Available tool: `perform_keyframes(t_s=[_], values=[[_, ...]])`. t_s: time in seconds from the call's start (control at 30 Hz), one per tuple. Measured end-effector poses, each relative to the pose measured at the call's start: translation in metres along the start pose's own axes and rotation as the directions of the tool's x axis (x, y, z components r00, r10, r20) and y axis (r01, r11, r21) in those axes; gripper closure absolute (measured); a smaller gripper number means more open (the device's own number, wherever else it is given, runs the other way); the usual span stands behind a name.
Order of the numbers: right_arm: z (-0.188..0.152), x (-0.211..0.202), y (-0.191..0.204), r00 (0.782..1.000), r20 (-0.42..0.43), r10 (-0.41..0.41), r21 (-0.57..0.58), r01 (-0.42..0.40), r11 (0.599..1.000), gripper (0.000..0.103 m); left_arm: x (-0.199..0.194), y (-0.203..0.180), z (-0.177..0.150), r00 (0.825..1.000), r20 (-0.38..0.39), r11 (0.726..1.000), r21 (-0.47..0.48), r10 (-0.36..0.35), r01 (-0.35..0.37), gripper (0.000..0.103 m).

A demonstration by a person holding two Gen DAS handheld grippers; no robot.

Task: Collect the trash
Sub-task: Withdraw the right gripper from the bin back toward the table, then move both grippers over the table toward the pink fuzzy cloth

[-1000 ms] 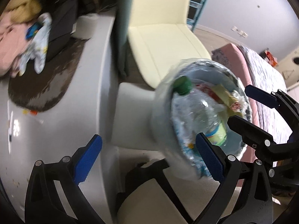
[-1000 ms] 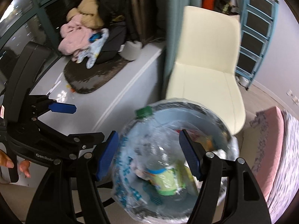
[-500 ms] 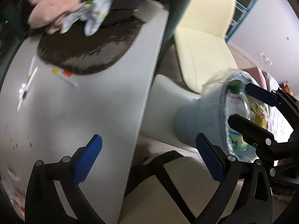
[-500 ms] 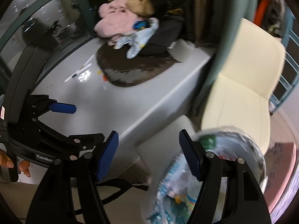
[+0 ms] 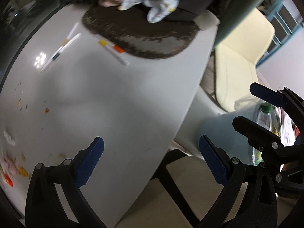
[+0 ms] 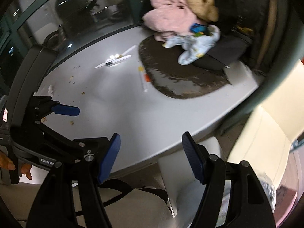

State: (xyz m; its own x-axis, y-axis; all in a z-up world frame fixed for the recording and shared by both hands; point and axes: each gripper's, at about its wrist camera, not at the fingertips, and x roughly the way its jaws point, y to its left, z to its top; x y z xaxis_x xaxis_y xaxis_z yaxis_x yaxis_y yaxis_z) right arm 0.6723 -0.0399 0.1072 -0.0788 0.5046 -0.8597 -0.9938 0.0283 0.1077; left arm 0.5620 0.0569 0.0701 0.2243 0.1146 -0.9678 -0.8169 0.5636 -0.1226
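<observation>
Trash bin [image 5: 218,131], lined w/ clear bag, sits on the floor just off the surface [image 5: 114,98] edge, next to the cream chair [image 5: 239,62]; a green-capped plastic bottle [image 5: 266,114] and other scraps already sit inside, so part of the job looks done. Left to collect, relative to the bin: two white wrapped sticks [image 6: 115,61] and a thin stick w/ yellow/orange tags [image 5: 114,49] far across the surface near the brown mat [image 5: 144,36]; crumbs and wrapper bits [image 5: 11,169] at the opposite end. Left claw [image 5: 152,163] wide open, empty, over the surface edge. Right claw [image 6: 152,157] approx. half open, empty, closest to the bin. Judgement: mid-task, next pick not begun.
</observation>
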Motion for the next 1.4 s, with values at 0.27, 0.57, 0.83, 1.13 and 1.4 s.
perform_keyframes(t_s=[0.27, 0.57, 0.83, 1.13, 1.4], values=[[0.023, 0.022, 0.049, 0.997, -0.020, 0.078, -0.138, -0.080, 0.987, 0.038, -0.012, 0.056, -0.029, 0.999, 0.017, 0.988, -0.146, 0.048, -0.045, 0.006], [0.044, 0.033, 0.134, 0.984, -0.046, 0.173, -0.296, -0.179, 0.938, 0.038, -0.042, 0.127, -0.079, 0.995, 0.024, 0.950, -0.299, 0.098, -0.087, 0.006], [0.055, 0.042, 0.213, 0.971, -0.077, 0.228, -0.404, -0.239, 0.883, 0.038, -0.067, 0.194, -0.125, 0.991, 0.034, 0.902, -0.419, 0.131, -0.105, 0.006], [0.061, 0.056, 0.288, 0.964, -0.110, 0.242, -0.467, -0.265, 0.844, 0.038, -0.085, 0.258, -0.170, 0.990, 0.042, 0.866, -0.491, 0.137, -0.099, 0.006], [0.057, 0.072, 0.341, 0.962, -0.151, 0.228, -0.474, -0.273, 0.837, 0.038, -0.090, 0.305, -0.202, 0.991, 0.040, 0.846, -0.525, 0.131, -0.091, 0.006]])
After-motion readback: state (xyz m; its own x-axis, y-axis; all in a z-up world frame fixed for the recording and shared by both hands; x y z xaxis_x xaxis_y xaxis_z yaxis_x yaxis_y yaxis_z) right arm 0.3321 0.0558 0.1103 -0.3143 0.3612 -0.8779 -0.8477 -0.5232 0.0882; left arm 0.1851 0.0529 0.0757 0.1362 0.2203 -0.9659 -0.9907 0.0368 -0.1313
